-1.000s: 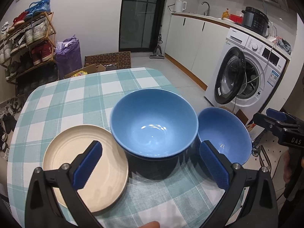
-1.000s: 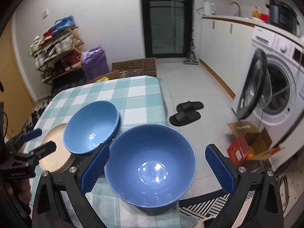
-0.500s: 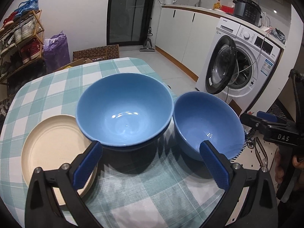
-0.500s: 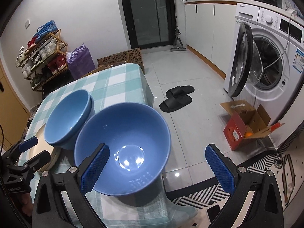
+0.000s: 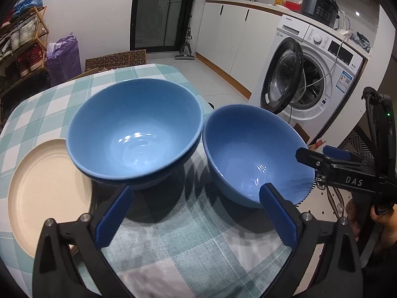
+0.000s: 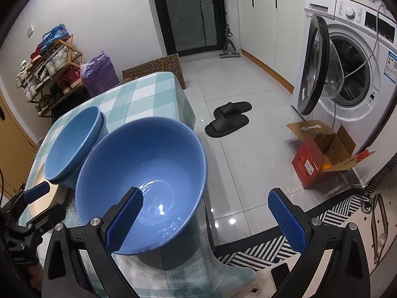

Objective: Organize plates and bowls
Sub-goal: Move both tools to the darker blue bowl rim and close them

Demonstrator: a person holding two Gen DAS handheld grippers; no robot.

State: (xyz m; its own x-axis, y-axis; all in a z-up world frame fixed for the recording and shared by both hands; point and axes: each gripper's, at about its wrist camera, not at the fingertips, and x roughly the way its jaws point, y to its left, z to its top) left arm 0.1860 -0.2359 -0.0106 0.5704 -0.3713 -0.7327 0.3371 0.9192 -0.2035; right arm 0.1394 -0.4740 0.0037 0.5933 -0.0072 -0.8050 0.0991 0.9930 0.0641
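Bowls closer now vs a second ago: right gripper [image 6: 206, 219] moved in on near bowl [image 6: 141, 176] at table [image 5: 173, 243] right edge, one finger inside rim, jaws wide, nothing gripped. Left gripper [image 5: 196, 216] also released, facing stacked bowls [image 5: 135, 134] beside cream plate [image 5: 47, 181]. Looks like grab-and-nest next.

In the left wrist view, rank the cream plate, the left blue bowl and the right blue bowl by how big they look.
1. Left blue bowl, widest.
2. Right blue bowl, slightly smaller.
Cream plate: unranked, since the left bowl overlaps it and the fisheye edge distorts it.
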